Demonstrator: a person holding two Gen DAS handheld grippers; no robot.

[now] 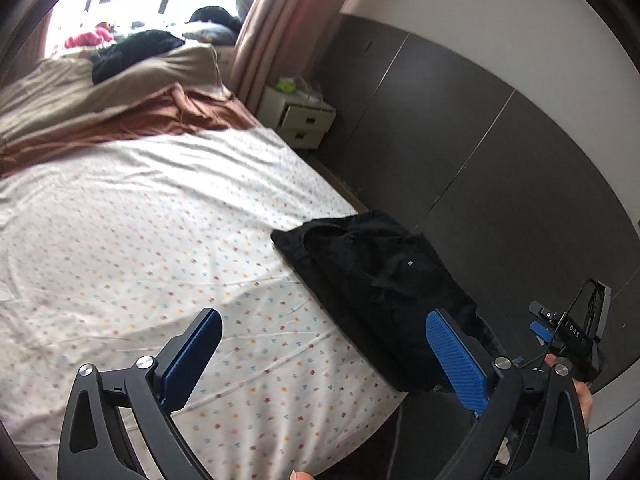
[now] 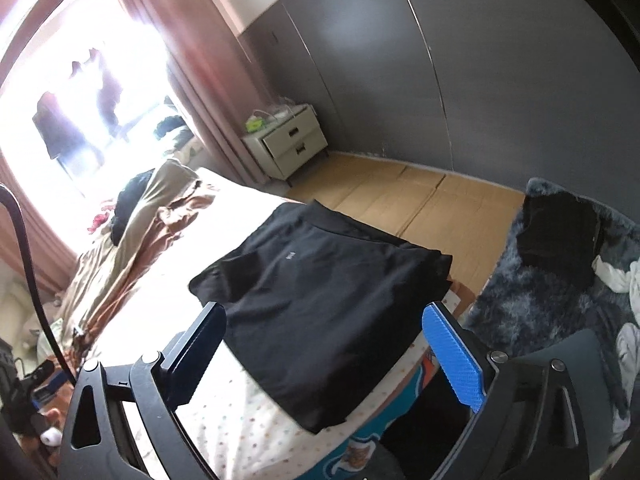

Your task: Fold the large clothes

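A black garment [image 1: 380, 276] lies folded into a flat rectangle at the near right corner of the bed, on the white dotted sheet [image 1: 140, 240]. The left gripper [image 1: 323, 314] hangs above the bed with its blue pads wide apart and nothing between them; the garment lies below and beyond its right finger. In the right wrist view the same black garment [image 2: 320, 288] shows a small pale logo on top. The right gripper [image 2: 326, 307] hovers over its near edge, open and clear of the cloth. The white dotted sheet [image 2: 240, 420] shows below the garment.
Brown and beige bedding [image 1: 120, 120] and dark clothes are piled at the far end of the bed by the window. A white nightstand [image 2: 288, 140] stands by the pink curtain [image 2: 208, 80]. Dark wardrobe doors [image 1: 480, 140] line the wall. A fluffy grey cover [image 2: 532, 304] holds more clothes at right.
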